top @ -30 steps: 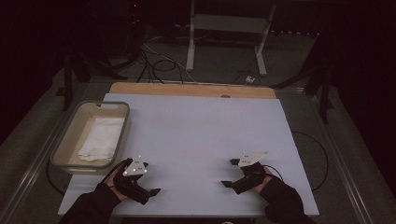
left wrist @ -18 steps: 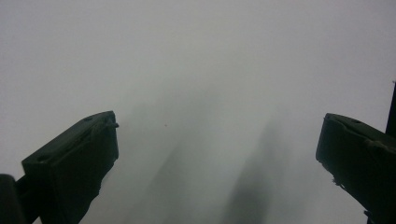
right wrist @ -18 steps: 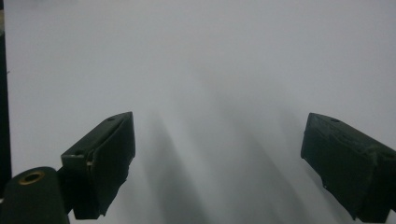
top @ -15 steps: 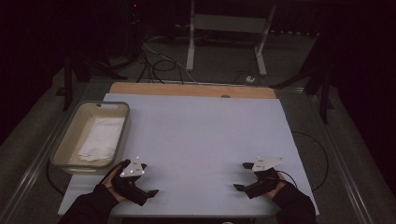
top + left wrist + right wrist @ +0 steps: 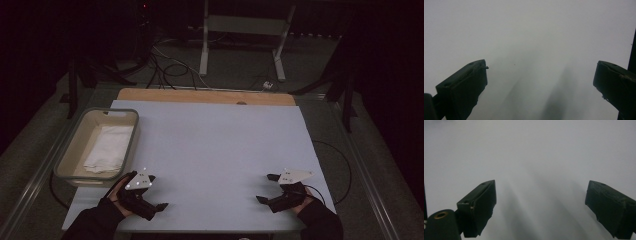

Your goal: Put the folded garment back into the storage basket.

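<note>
Both grippers rest low over the pale blue-grey table mat (image 5: 215, 145) near its front edge. My left gripper (image 5: 156, 192) is at the front left, held in a dark-gloved hand, its jaws spread wide with nothing between them. In the left gripper view, the left gripper (image 5: 541, 66) has bare mat between its jaws. My right gripper (image 5: 266, 188) sits at the front right, also open and empty, pointing toward the table's middle. The right gripper view has the right gripper (image 5: 541, 185) wide apart over plain mat.
A shallow grey tray (image 5: 65, 165) stands at the left edge of the table, just beyond my left gripper, with a folded white cloth (image 5: 107, 149) inside. A wooden strip (image 5: 200, 96) runs along the far edge. Cables and a metal stand lie on the floor behind.
My right gripper has slid a little to the right along the front edge, still open. The left gripper has barely moved.
</note>
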